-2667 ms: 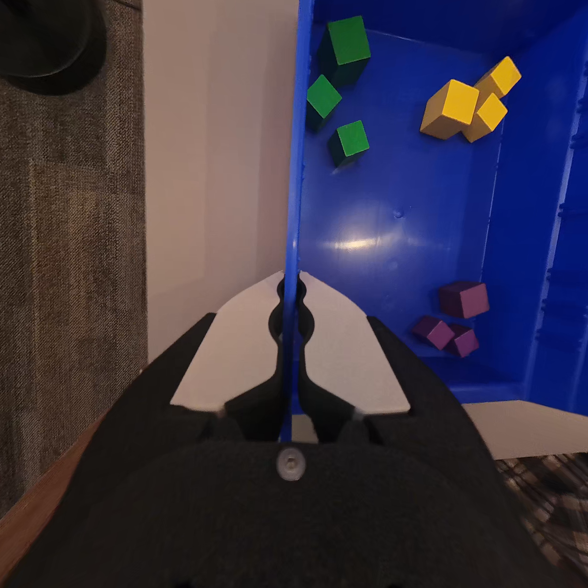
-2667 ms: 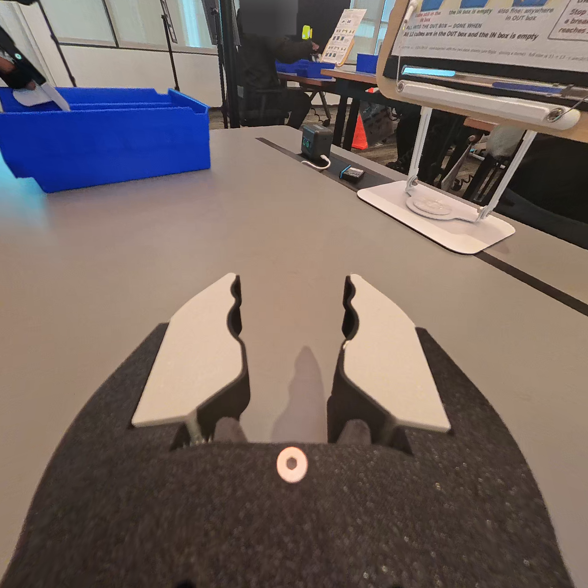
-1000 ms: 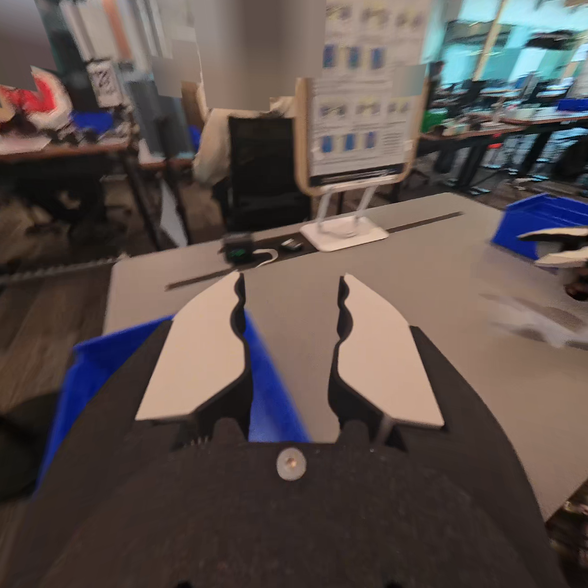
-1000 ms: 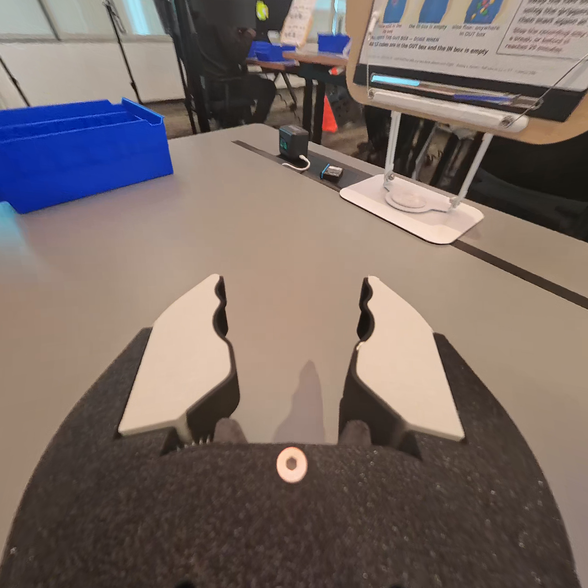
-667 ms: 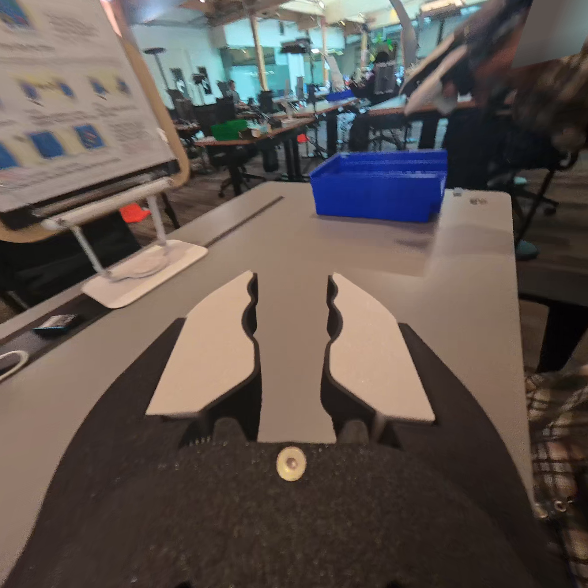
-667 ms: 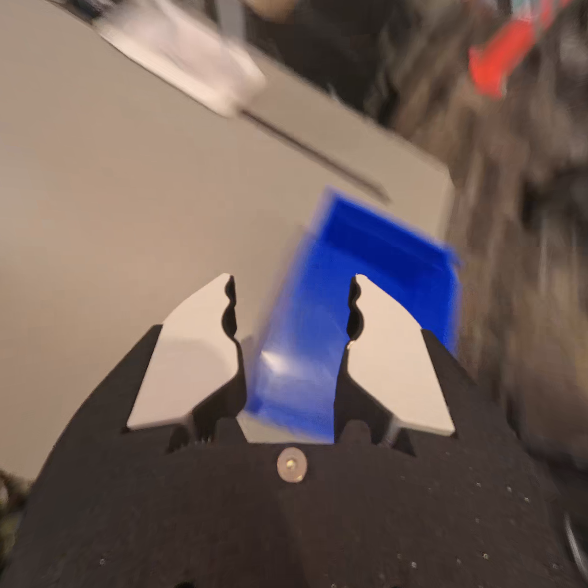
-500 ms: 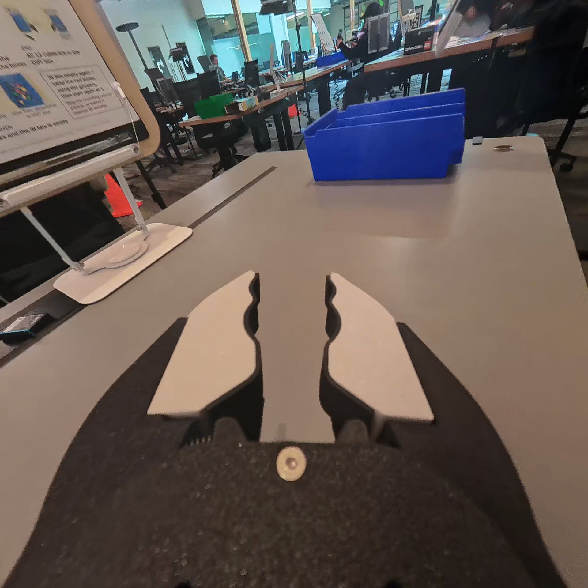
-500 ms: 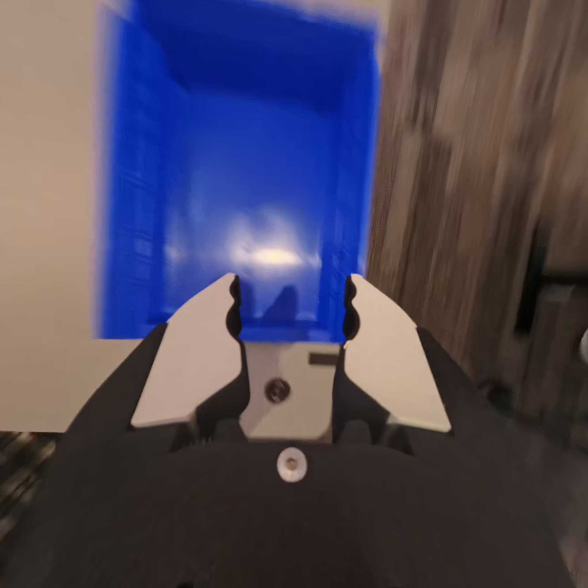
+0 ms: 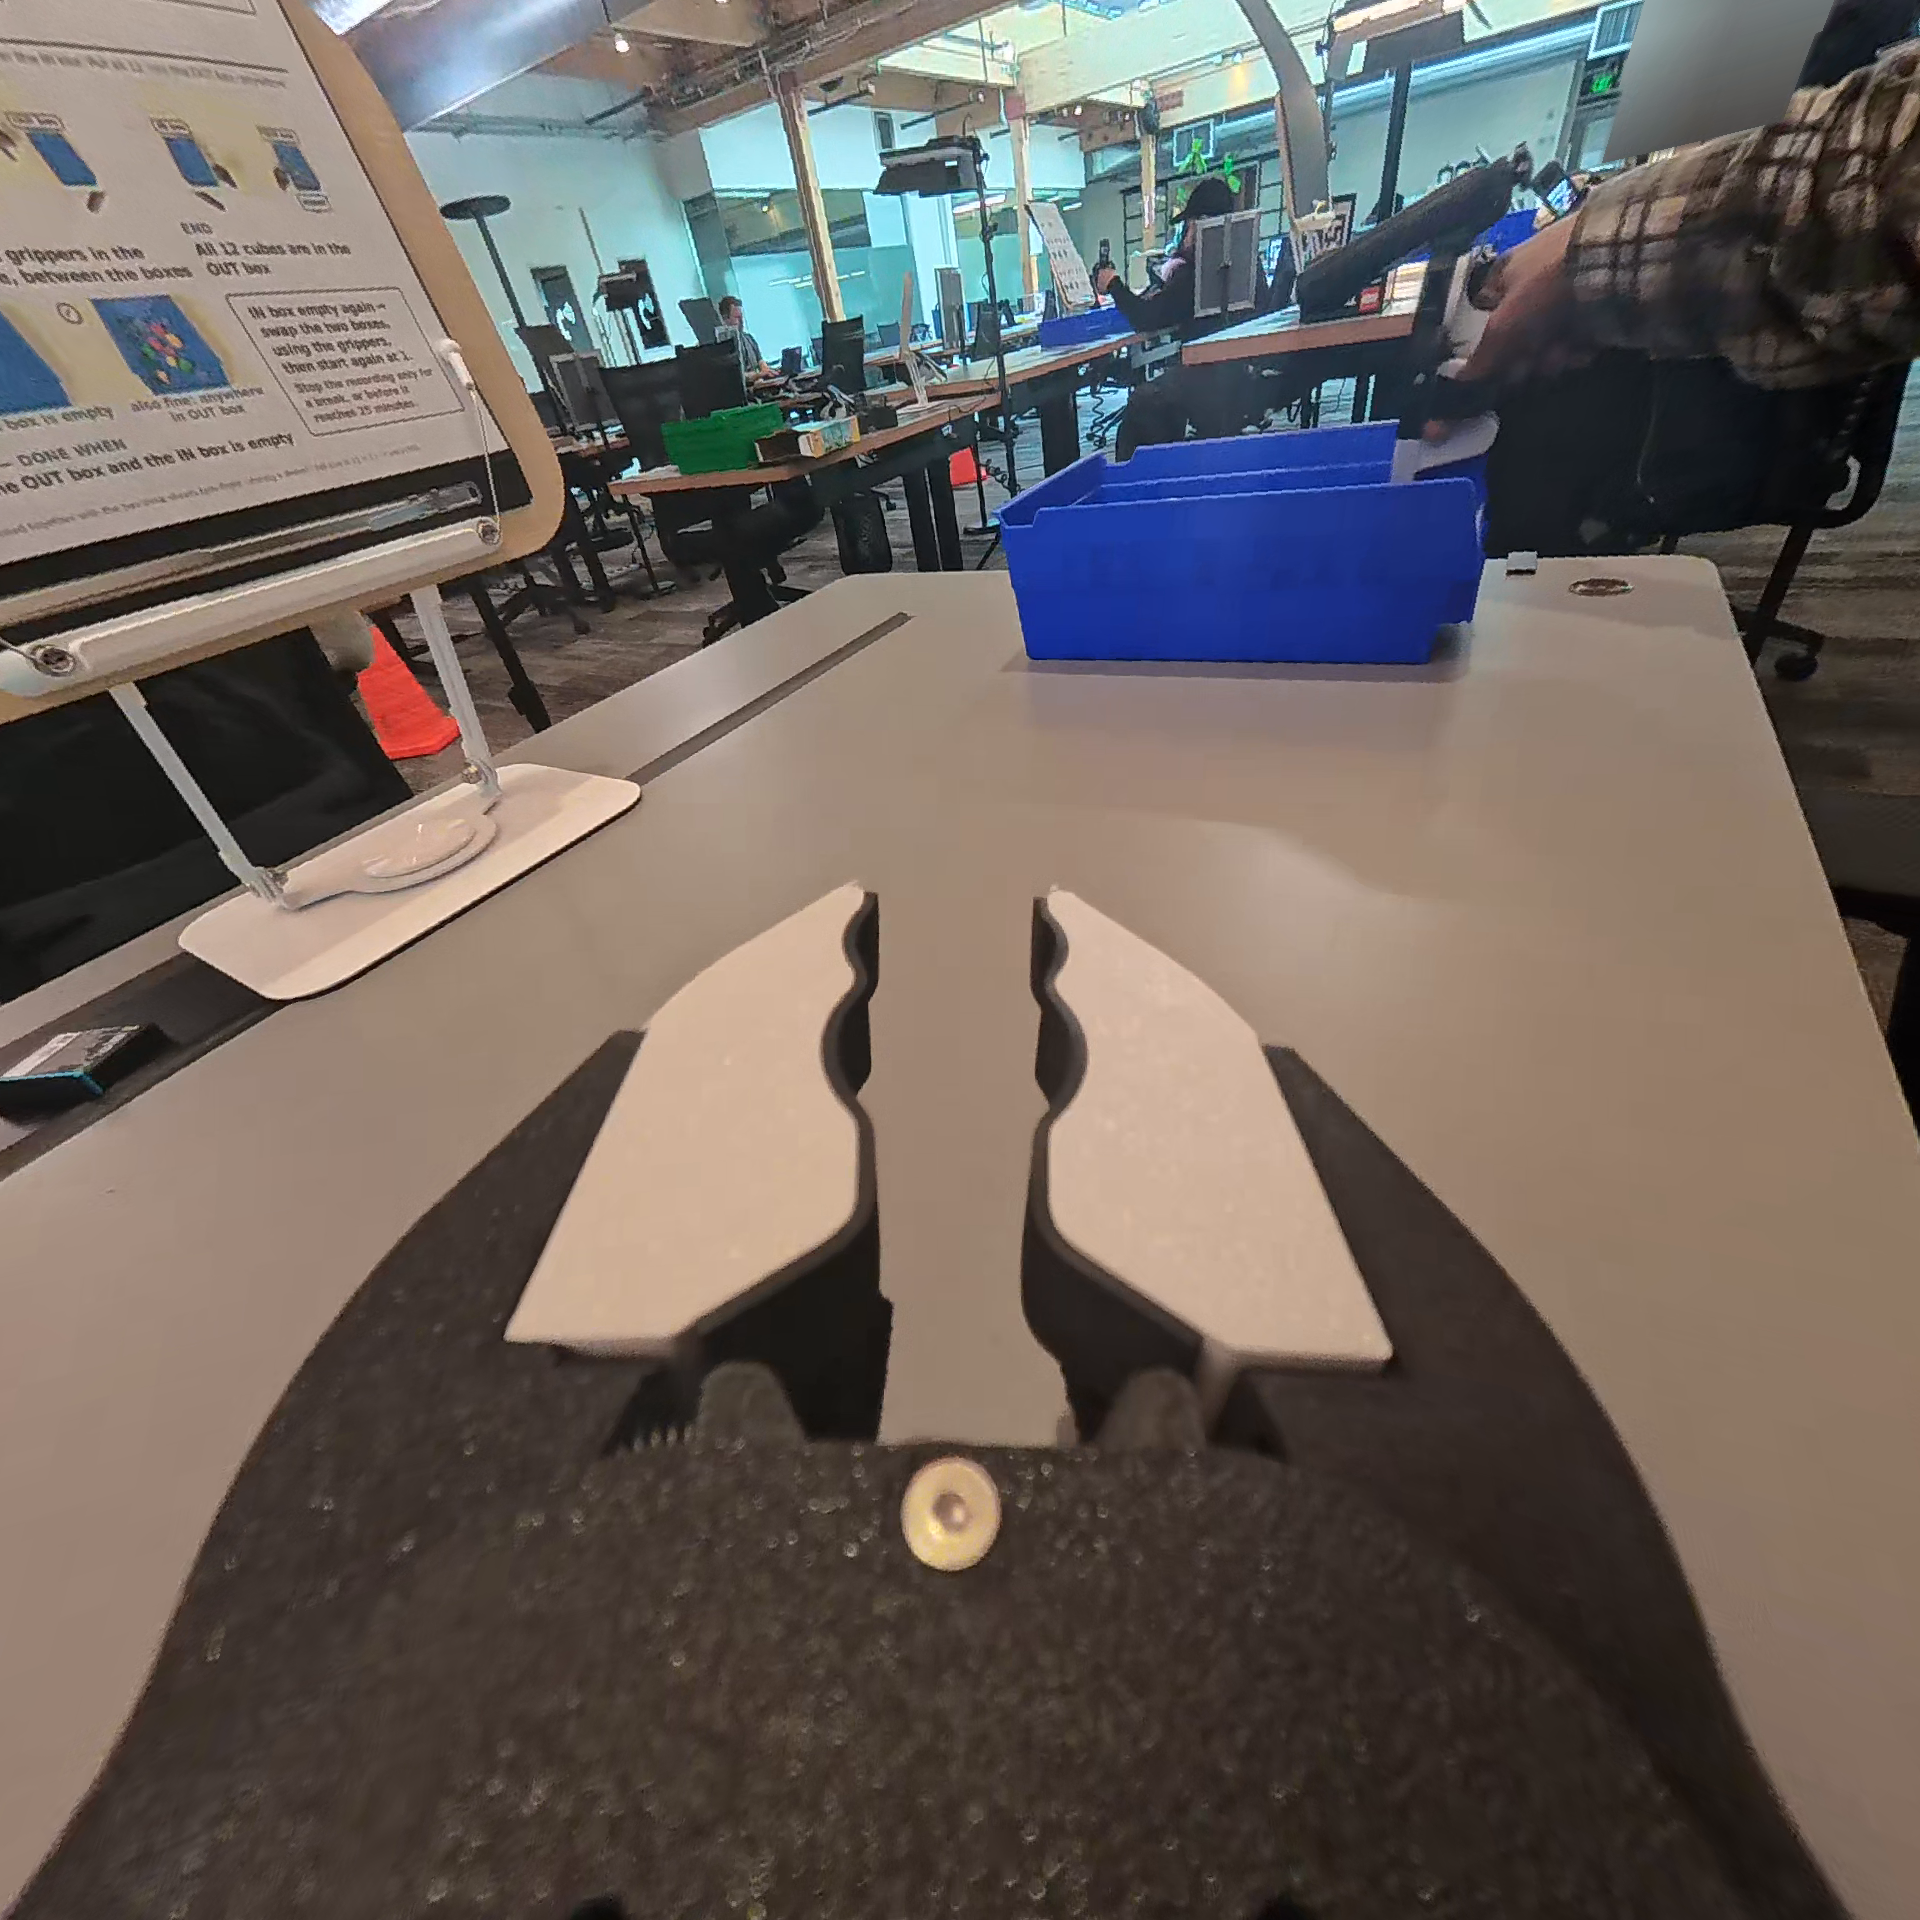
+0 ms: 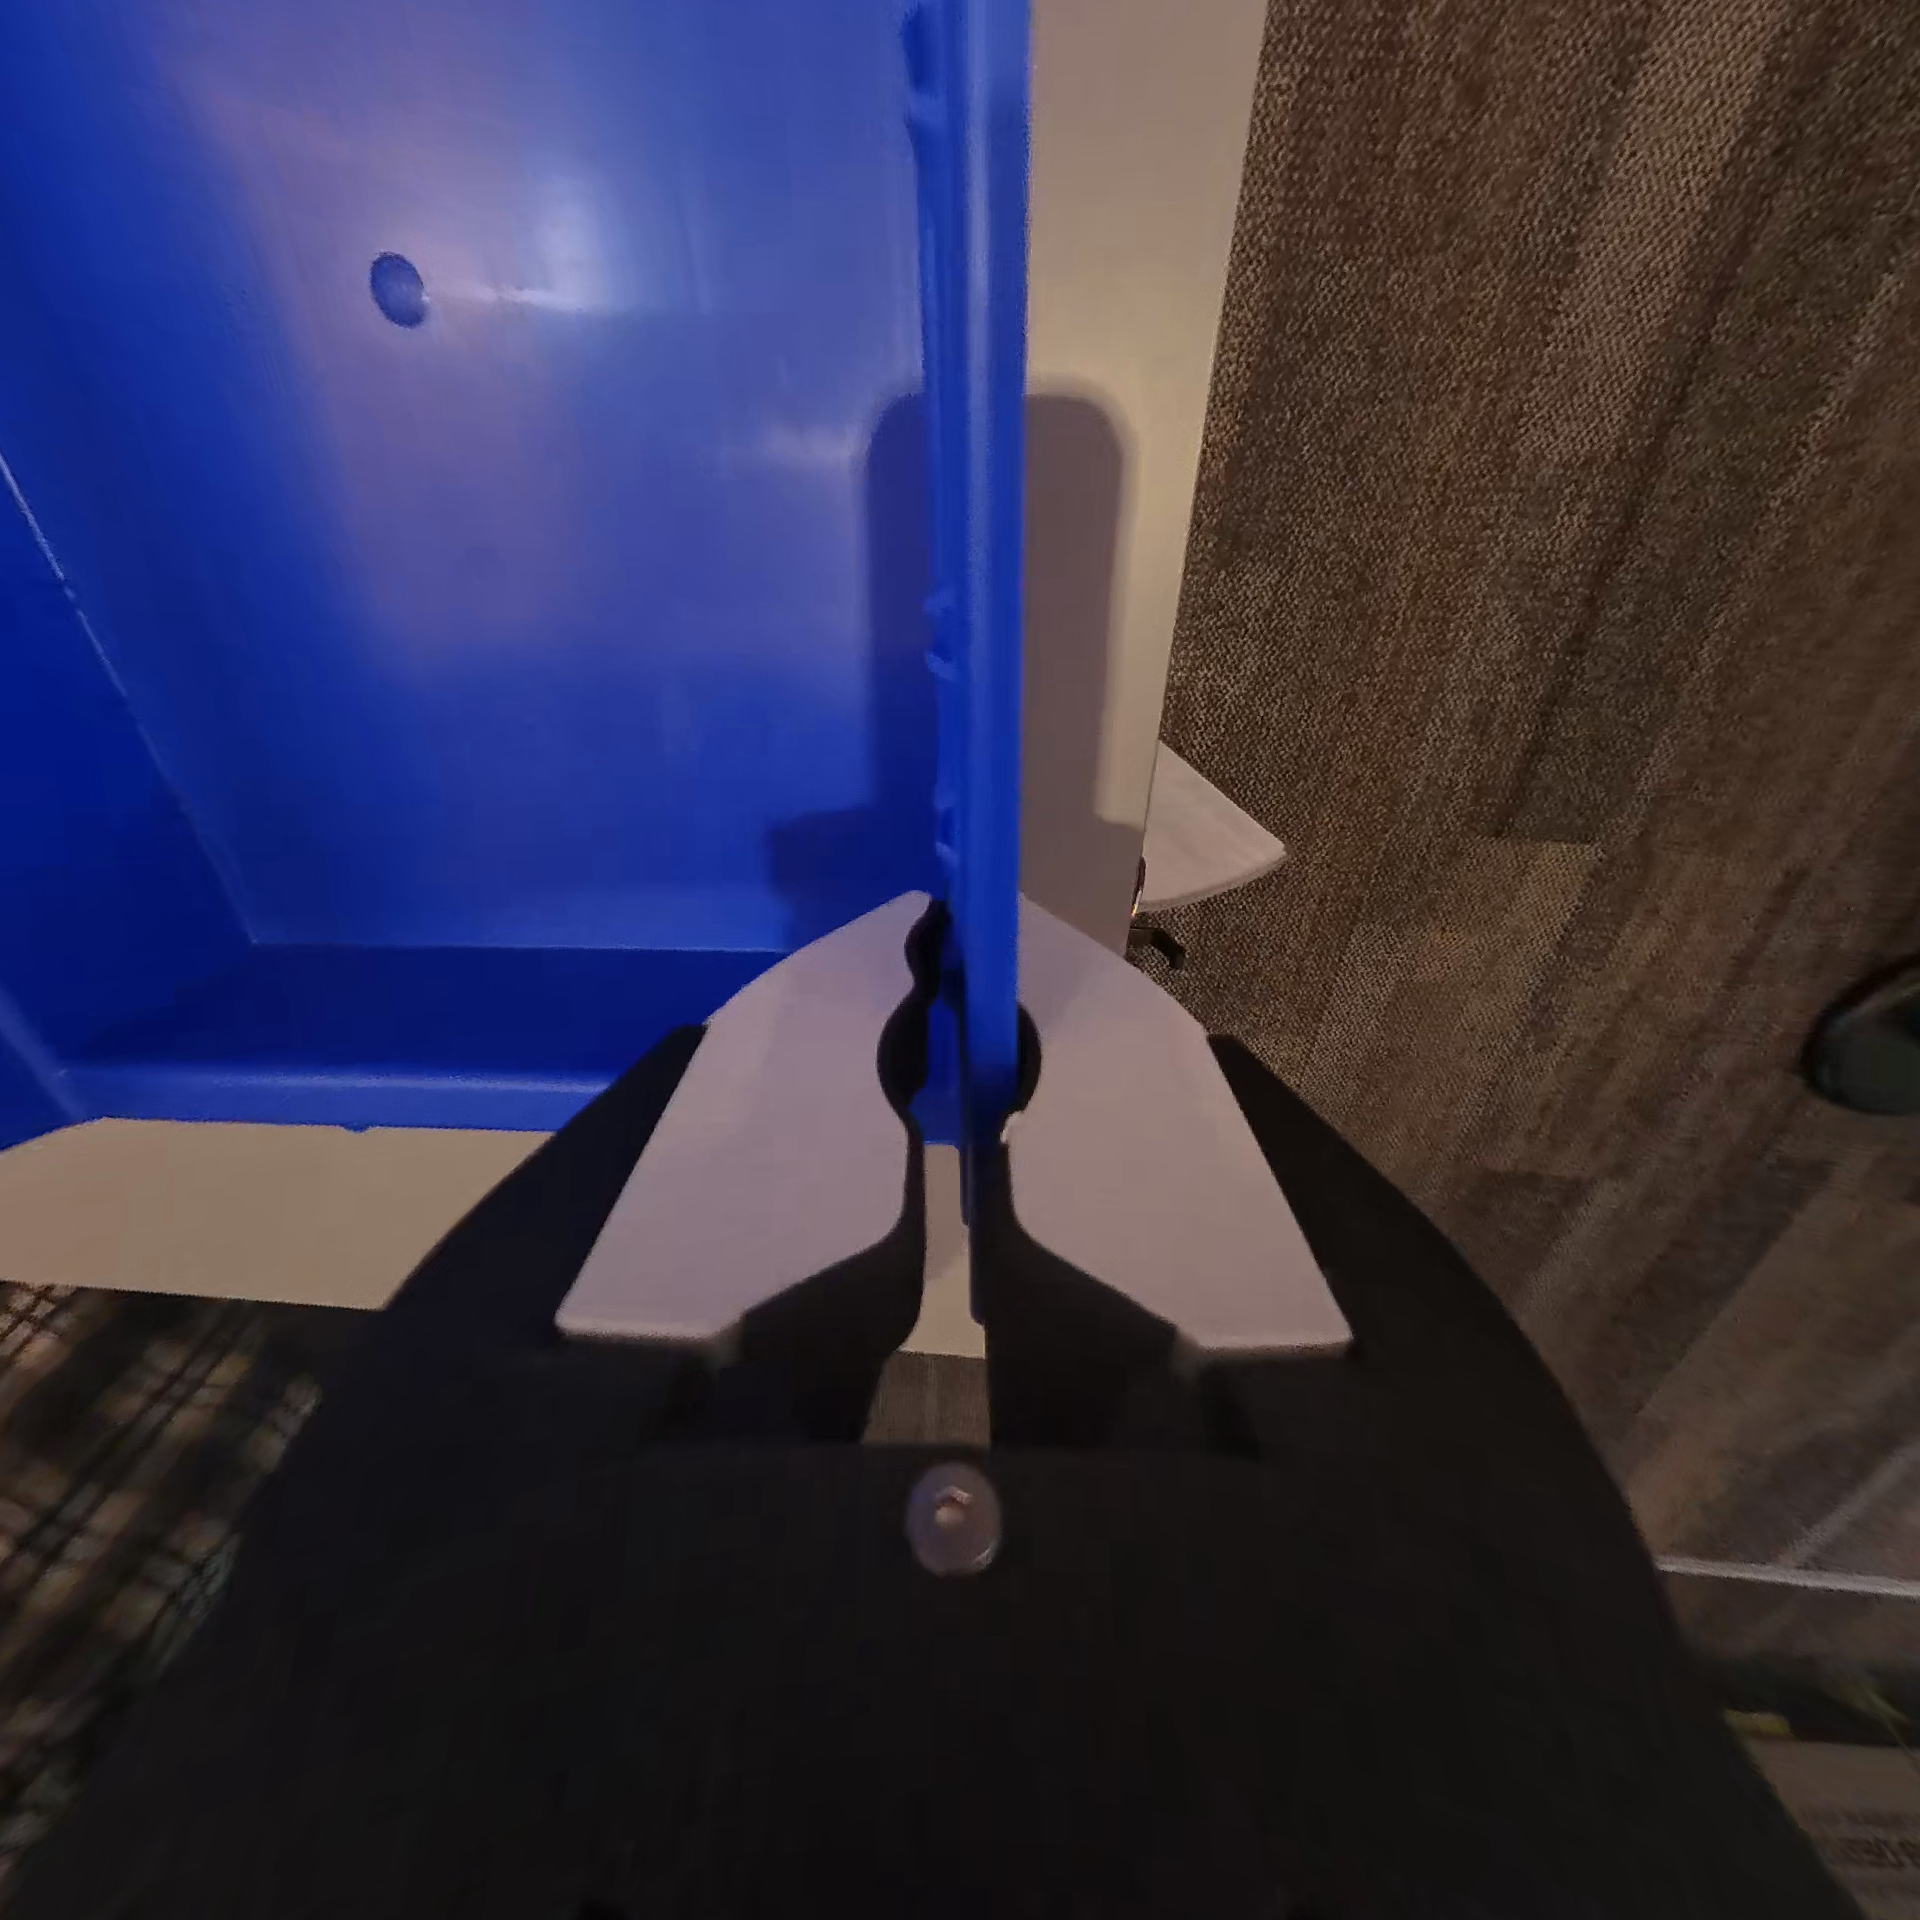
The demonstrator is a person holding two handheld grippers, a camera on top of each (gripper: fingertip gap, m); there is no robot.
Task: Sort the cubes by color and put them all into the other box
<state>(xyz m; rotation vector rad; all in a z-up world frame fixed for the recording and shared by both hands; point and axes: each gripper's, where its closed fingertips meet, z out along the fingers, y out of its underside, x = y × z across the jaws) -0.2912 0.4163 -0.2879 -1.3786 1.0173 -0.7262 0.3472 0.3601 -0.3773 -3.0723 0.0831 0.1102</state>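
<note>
Low over the grey table (image 9: 1351, 935), the left gripper (image 9: 954, 914) hovers released, its two white fingers parted over bare tabletop. Left of it stands one instruction board stand (image 9: 405, 883), with a small dark device (image 9: 73, 1060) nearer. Farther off sits one blue box (image 9: 1236, 571) at the table's end, where the right gripper (image 10: 961, 940) is clenched on its side wall. No cubes show inside it.
</note>
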